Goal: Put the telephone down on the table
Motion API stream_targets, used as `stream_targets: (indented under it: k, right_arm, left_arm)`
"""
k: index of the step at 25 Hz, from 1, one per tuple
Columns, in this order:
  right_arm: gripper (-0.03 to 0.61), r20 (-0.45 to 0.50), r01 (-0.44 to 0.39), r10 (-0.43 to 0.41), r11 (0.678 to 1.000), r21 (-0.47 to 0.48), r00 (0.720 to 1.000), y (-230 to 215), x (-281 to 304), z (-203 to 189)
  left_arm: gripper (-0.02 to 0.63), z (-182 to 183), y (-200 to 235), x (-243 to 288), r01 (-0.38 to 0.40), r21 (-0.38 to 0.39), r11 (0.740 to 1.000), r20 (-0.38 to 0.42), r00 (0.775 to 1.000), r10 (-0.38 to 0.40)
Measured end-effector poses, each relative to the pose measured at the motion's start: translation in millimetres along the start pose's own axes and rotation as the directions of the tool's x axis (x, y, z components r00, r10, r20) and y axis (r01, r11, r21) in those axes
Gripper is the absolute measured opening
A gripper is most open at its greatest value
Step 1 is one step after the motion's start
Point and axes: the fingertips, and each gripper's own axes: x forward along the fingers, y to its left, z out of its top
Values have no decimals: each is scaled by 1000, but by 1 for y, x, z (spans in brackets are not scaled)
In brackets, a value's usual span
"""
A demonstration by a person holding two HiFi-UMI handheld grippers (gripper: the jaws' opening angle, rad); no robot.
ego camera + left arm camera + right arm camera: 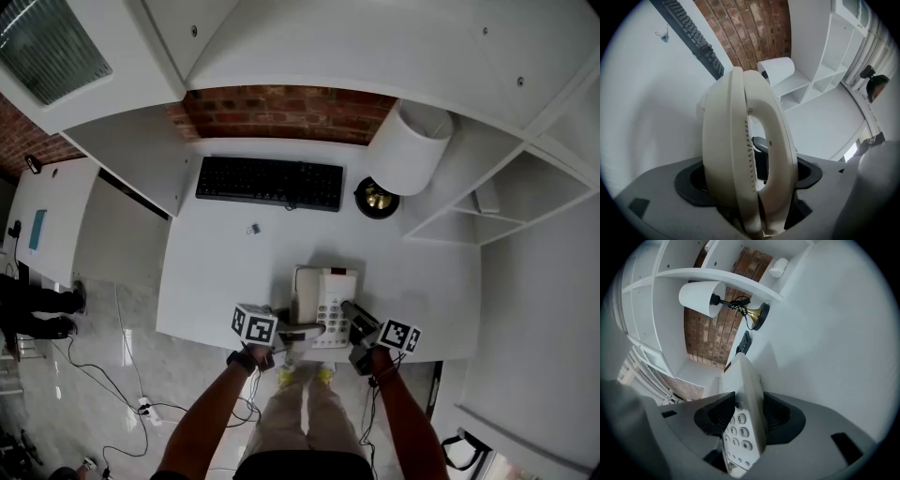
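A cream telephone [323, 292] with a keypad is over the near edge of the white desk [225, 272]; I cannot tell whether it rests on the surface. My left gripper [305, 330] holds its left side, and in the left gripper view the handset [740, 154] fills the space between the pads of that gripper [750, 176]. My right gripper [352, 314] grips the right side. In the right gripper view the telephone base [745, 394] stands edge-on between that gripper's [749, 416] dark pads, with the keypad [739, 430] facing left.
A black keyboard [270, 182] lies at the back of the desk, with a small clip [253, 229] in front of it. A white-shaded lamp [411, 148] on a brass base [377, 198] stands back right. White shelves [478, 211] border the right side, a brick wall [281, 111] the back.
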Motion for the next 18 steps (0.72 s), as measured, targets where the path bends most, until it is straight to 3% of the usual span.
stream_targets:
  k: [8, 18]
  right_arm:
    - [178, -7, -1, 1, 1000, -6, 1000, 1, -1, 0]
    - [176, -13, 6, -6, 1000, -30, 1000, 1, -1, -2]
  left_arm:
    - [433, 0, -4, -2, 8, -5, 1000, 23, 1000, -7]
    - [443, 0, 7, -9, -103, 44, 994, 29, 994, 102]
